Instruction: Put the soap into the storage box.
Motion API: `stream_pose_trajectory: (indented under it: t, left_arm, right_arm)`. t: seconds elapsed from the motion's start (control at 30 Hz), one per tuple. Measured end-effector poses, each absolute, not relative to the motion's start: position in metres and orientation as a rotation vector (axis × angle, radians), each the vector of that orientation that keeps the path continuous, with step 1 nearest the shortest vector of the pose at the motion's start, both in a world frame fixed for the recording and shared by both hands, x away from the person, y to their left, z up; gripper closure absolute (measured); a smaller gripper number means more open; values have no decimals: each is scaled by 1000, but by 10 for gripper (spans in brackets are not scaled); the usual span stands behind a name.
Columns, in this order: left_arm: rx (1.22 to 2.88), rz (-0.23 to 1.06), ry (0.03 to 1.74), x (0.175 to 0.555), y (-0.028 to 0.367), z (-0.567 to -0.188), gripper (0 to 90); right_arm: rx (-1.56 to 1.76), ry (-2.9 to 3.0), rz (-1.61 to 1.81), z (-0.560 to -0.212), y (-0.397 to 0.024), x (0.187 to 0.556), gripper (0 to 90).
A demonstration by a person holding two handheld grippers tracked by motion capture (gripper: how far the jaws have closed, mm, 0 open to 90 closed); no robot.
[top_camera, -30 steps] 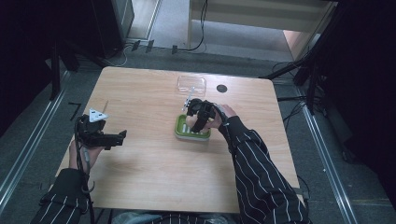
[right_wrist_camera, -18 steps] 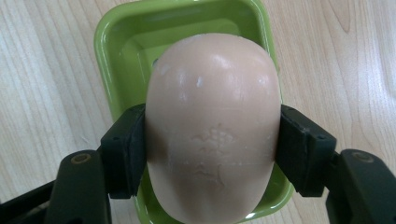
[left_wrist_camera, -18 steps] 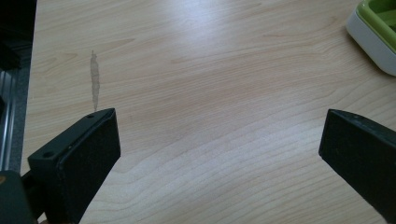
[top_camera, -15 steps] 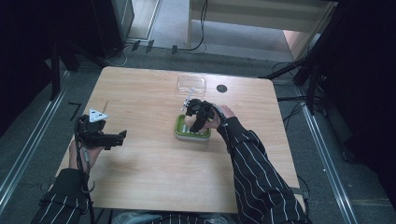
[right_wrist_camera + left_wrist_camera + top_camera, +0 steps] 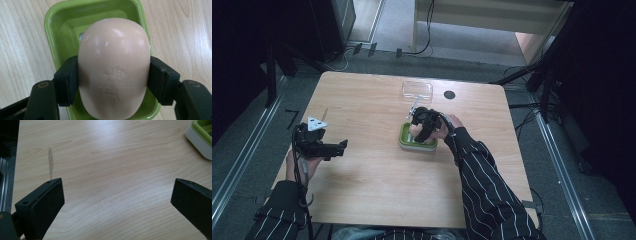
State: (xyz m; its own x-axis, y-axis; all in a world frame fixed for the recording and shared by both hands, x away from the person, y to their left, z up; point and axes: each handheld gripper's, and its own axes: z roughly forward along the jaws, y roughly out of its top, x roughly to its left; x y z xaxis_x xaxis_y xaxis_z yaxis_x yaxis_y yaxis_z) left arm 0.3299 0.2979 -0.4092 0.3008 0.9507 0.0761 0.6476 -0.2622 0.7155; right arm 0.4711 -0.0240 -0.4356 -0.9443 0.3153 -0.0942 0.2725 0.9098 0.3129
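Pink, waxy, rounded soap (image 5: 113, 67) is sitting pinched between the right gripper (image 5: 113, 82) pads above a glossy green dish (image 5: 60, 22), centre frame.

A light wooden table (image 5: 362, 200) filled the middle of the frame. Near its centre the right gripper (image 5: 421, 131) hovered over a green rectangular dish (image 5: 406, 141), with something pale between its jaws. At the left edge the left gripper (image 5: 343, 145) pointed right. A clear plastic lid (image 5: 417, 89) lay further up.
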Motion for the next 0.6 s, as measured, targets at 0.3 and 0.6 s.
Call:
stream_pose_trajectory:
  t: [0.3, 0.6]
  left_arm:
    - [2000, 688, 1418, 330, 298, -409, 0]
    - [2000, 689, 1418, 330, 298, -409, 0]
  right_arm:
    - [448, 2941, 447, -439, -23, 472, 332]
    - [440, 2945, 451, -441, -22, 473, 332]
